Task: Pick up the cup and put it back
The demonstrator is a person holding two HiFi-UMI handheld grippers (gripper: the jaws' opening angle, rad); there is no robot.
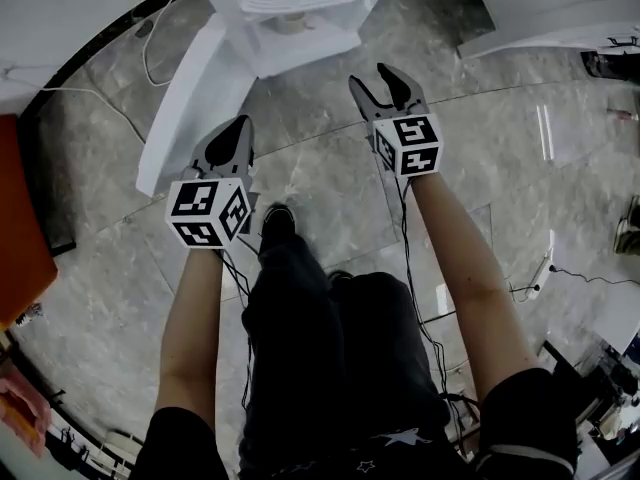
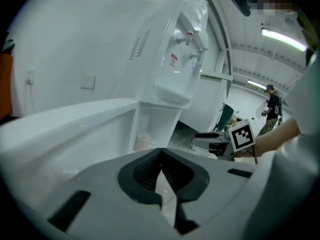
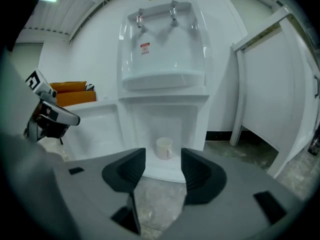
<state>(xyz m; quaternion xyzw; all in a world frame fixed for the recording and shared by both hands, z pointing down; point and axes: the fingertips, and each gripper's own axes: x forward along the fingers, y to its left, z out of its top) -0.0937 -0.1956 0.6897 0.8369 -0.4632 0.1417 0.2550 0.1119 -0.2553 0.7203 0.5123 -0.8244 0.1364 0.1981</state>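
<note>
Pickup pending; small white cup (image 3: 164,148) sitting in niche of white water dispenser (image 3: 165,59); right tongs (image 3: 163,165) gaping empty, facing dispenser; left tongs (image 2: 161,156) pinched together, empty.

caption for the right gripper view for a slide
Open right gripper faces a small white cup in the lower recess of a white water dispenser.

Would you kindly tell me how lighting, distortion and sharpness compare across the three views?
Head view: dim and desaturated, fisheye curving the floor seams, with light streaks reflected at right. Left gripper view: black vignetted corners, a ceiling strip light blown out. Right gripper view: evenly lit; the cup reads fairly sharp, the white partition bows.
</note>
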